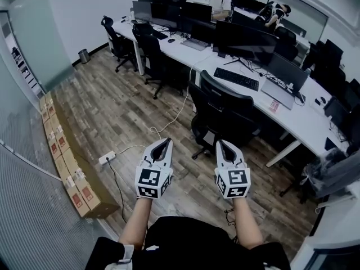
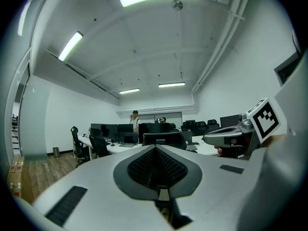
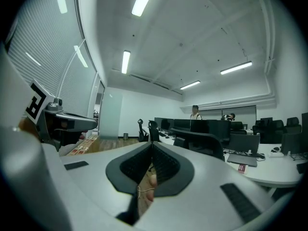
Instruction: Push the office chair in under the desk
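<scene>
A person is holding two bare forearms [image 1: 135, 224] straight out, side by side and roughly parallel, each hand carrying one gripper that is pointing level toward a row of workstations. The left gripper [image 1: 167, 141] is keeping its fingers clenched together on nothing, as its own view is showing at the tips [image 2: 155, 147]; the right gripper [image 1: 220, 143] is likewise pressing its fingers shut and empty [image 3: 152, 143]. Just ahead of both tips, but apart from them, one black office chair [image 1: 225, 114] is standing on the wooden floor [image 1: 129, 106] with its back turned to the person and its seat facing the edge of the long white bench [image 1: 298, 120], in front of a keyboard [image 1: 236, 79] and a dark monitor [image 1: 244, 41]. The same chair back is rising just beyond the fingertips in the left gripper view [image 2: 163, 138] and in the right gripper view [image 3: 202, 141]. Two more black chairs [image 1: 147, 49] are standing farther along the same side of the bench, and two people [image 1: 220, 1] are standing at its far end. A line of cardboard boxes [image 1: 84, 193] is lying along the left wall, one power strip [image 1: 107, 158] is lying on the floor near them, and one waste bin [image 1: 84, 55] is standing by the far wall.
</scene>
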Available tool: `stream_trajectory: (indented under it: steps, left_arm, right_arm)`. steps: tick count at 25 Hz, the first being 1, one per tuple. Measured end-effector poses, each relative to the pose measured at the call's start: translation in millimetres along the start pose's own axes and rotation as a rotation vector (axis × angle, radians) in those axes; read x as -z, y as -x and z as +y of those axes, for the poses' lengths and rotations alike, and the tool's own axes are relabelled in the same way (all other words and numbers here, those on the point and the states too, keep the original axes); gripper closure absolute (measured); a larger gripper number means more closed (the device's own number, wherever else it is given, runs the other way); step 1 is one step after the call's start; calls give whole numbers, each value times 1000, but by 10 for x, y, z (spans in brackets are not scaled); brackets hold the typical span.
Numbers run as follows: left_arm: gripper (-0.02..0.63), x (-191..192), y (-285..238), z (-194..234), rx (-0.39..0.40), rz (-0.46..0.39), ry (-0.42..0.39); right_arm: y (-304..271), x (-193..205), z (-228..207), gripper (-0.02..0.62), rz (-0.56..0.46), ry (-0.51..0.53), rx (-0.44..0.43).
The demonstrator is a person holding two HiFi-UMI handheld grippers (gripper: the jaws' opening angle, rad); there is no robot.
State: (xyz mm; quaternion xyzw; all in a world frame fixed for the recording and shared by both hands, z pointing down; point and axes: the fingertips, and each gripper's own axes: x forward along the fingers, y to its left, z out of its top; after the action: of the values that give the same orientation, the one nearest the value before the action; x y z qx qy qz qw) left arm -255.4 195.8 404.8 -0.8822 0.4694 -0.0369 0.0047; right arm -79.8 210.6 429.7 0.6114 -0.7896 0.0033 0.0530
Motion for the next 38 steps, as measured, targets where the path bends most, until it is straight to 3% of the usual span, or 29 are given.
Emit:
stream_trajectory:
  steps: [6, 18, 24, 32, 38]
  left_arm:
    - [592, -151, -500, 655, 42, 10, 5]
    - [592, -5, -1016, 1606, 100, 24, 18]
    - [591, 26, -1293, 1754, 136, 33, 40]
    - [592, 248, -1626, 1664, 168, 49, 54]
    - [591, 166, -1998, 1525, 186, 40, 39]
  right_arm:
    - [-730, -217, 39, 572, 19, -9, 44]
    - [-1661, -229, 268, 572, 44, -2, 118]
    - [-1896, -230, 176, 572, 69, -12, 154]
    - [-2085, -77, -44, 571, 80, 1, 175]
    - [-2211, -75, -366, 572, 73, -4, 190]
